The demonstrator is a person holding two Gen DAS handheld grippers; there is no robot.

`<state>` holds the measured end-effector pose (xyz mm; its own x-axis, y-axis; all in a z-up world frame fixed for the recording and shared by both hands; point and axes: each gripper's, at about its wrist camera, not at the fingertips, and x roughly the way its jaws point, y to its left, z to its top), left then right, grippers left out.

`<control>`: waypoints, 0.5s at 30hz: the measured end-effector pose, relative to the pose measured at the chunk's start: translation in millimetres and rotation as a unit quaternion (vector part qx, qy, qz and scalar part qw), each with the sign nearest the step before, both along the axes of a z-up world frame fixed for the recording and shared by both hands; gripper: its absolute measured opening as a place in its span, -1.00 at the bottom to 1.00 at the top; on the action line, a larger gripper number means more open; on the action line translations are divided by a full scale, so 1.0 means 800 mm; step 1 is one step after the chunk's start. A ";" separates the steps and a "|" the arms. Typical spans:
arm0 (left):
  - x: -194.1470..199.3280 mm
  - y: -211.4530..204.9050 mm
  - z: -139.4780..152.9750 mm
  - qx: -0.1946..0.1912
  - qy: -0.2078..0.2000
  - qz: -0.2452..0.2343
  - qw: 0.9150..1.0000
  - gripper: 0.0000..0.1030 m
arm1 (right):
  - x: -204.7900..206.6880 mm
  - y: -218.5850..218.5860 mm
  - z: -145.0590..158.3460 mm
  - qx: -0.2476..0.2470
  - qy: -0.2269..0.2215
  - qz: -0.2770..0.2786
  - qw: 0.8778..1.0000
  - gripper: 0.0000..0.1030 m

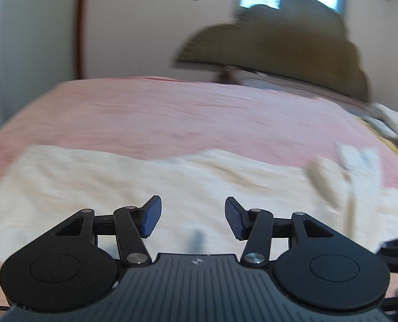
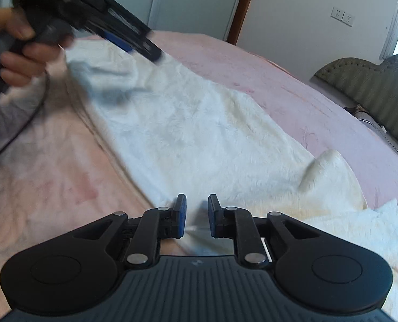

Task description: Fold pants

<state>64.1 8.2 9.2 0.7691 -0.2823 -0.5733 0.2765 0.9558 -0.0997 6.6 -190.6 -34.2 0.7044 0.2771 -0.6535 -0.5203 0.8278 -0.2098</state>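
**Pants Position Relative to Both Grippers**

The pants (image 2: 188,123), a white fleecy garment, lie spread flat on the pink bed (image 2: 293,86). All positions below are referenced to the pants.

Long axis: in the right wrist view the garment runs diagonally, from its near end at lower right to its far end at upper left. A raised fold of fabric (image 2: 328,166) stands along the right-hand edge, near the near end.

Right gripper (image 2: 196,214): positioned at the near end of the pants, directly over the garment's edge. The fingers stand slightly apart with a narrow gap; fabric shows behind the gap, but the pads do not press on it.

Left gripper (image 2: 156,51): carried by a hand (image 2: 19,51) above the far end of the pants, pointing down toward the cloth. In the left wrist view its fingers (image 1: 152,216) stand well apart with nothing between them, and the pants fill the area just ahead.

Assessment: each gripper is nearer to one end of the long axis. A fold bringing end to end would probably require a grasp at both stations. The fabric is soft and thick; a shallow pinch may slip.
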 end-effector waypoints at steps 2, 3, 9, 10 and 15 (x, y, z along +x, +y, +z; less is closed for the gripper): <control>0.002 -0.024 -0.008 -0.023 0.014 -0.060 0.998 0.10 | -0.014 -0.017 0.010 0.028 0.021 0.006 0.999 -0.67; 0.002 -0.036 -0.012 -0.034 0.019 -0.090 0.995 0.10 | -0.019 -0.029 0.014 0.048 0.037 0.009 0.998 -0.66; -0.006 -0.112 -0.037 -0.040 0.025 -0.223 0.974 0.26 | -0.050 -0.129 0.040 0.113 -0.006 -0.126 0.986 -0.52; -0.007 -0.124 -0.041 -0.035 0.026 -0.237 0.971 0.26 | -0.052 -0.149 0.041 0.124 -0.022 -0.171 0.977 -0.38; -0.016 -0.178 -0.064 -0.017 0.044 -0.303 0.952 0.26 | -0.065 -0.229 0.013 0.156 -0.050 -0.362 0.918 0.44</control>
<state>51.6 -134.4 -41.8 0.4082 -0.6789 -0.6103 0.7651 0.6191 -0.1769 -45.1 -374.1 -24.2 0.8297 -0.1253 -0.5439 0.1992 0.9768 0.0789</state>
